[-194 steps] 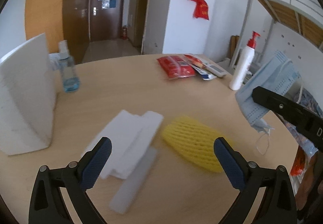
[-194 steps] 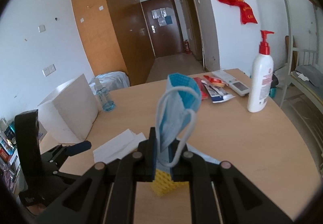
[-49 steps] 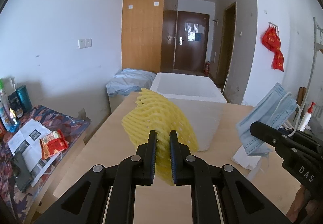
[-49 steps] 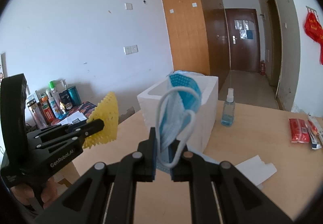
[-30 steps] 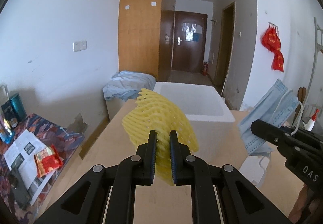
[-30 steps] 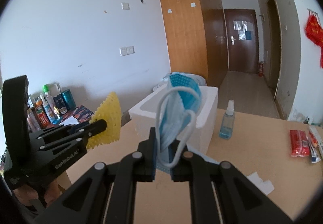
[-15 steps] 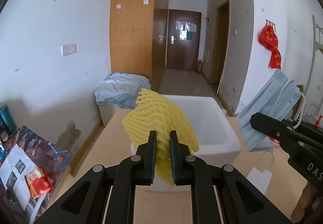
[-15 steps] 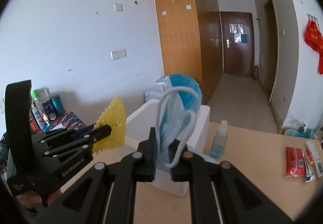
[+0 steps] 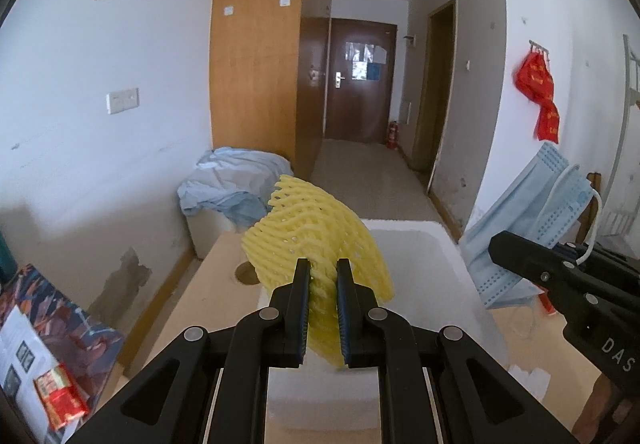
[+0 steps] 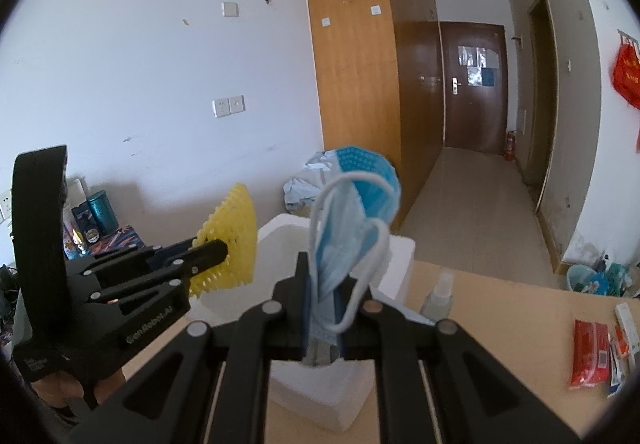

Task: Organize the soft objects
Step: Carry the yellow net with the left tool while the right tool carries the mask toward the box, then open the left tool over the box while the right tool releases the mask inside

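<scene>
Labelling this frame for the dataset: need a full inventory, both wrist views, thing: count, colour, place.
yellow foam mesh sleeve: 1, yellow, clamped in left gripper, in front of the box
blue pleated face mask: 1, blue, white ear loops, clamped in right gripper
white foam box: 1, white, open top, on the table
wooden table: 1, light wood, under the box
clear spray bottle: 1, clear, on table right of box
red snack packet: 1, red, table's right edge
crumpled blue cloth: 1, pale blue, by the wall behind the table
left gripper: 1, black, shut
right gripper: 1, black, shut
</scene>
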`<act>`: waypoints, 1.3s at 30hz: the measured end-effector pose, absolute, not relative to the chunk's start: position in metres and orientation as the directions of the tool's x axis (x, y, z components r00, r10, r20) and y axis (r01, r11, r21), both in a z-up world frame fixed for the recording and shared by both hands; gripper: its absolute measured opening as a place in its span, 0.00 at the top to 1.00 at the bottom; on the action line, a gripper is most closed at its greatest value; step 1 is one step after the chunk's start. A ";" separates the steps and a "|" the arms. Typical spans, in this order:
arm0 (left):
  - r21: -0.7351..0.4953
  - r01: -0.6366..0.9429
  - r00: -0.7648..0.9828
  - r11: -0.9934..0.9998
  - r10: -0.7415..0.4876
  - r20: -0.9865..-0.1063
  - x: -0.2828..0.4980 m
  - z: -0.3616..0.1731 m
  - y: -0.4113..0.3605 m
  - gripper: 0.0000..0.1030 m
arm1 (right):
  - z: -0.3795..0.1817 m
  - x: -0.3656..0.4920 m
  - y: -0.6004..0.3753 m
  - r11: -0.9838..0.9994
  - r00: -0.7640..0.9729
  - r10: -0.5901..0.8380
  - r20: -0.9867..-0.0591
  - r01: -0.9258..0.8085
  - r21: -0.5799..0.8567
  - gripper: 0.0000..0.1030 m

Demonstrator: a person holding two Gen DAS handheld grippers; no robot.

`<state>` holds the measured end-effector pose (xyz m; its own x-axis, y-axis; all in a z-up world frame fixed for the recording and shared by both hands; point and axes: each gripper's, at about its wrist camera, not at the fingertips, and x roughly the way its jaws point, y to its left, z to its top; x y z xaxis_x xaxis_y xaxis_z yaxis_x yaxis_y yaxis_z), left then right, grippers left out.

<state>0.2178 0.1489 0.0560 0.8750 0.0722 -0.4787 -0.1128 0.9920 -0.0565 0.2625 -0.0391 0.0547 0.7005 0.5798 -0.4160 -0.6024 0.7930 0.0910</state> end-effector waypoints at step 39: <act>-0.017 -0.132 0.882 0.991 0.109 -0.459 0.266 0.044 0.135 0.00 | 0.055 0.288 -0.038 0.823 0.737 0.543 -0.403 -0.563 0.078 0.87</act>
